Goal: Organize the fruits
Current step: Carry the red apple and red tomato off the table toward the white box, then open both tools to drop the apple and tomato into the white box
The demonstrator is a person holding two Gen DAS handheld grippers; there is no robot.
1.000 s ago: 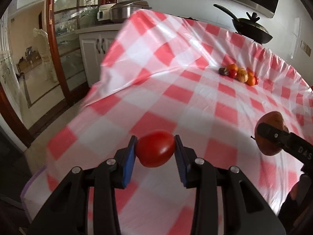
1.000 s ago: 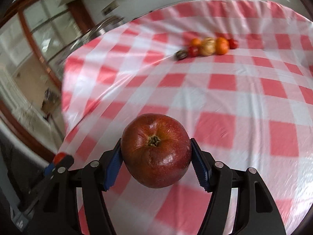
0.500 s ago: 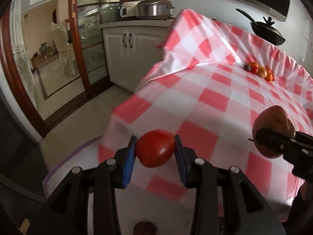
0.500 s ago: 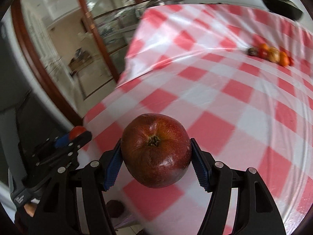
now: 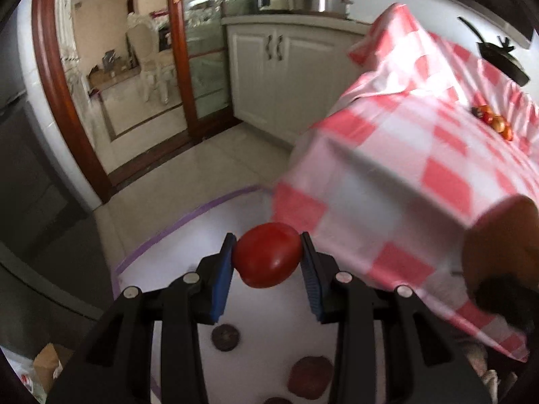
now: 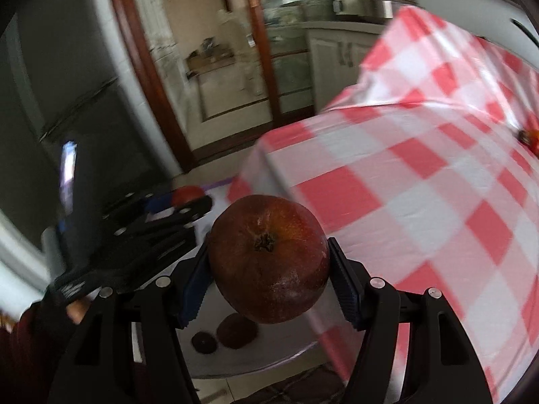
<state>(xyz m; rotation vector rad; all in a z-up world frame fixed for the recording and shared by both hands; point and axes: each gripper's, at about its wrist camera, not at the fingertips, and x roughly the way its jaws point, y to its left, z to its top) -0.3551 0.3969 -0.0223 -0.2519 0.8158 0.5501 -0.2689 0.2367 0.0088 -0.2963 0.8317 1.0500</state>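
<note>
The left gripper (image 5: 267,266) clamps a red tomato (image 5: 267,255) between its blue pads, above a white tray (image 5: 209,235) with a purple rim that holds dark round fruits (image 5: 225,337). The right gripper (image 6: 267,269) grips a large dark-red apple (image 6: 268,258) over the same tray, beside the checked tablecloth (image 6: 421,181). Far back on the cloth sits a small row of fruits (image 5: 493,121), and beyond it a black pan (image 5: 502,59).

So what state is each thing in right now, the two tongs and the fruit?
left tongs: shut on the red tomato, held in the air
right tongs: shut on the big dark red fruit, held in the air
dark round fruits: lying on the white surface below
row of small fruits: resting on the checked tablecloth
</note>
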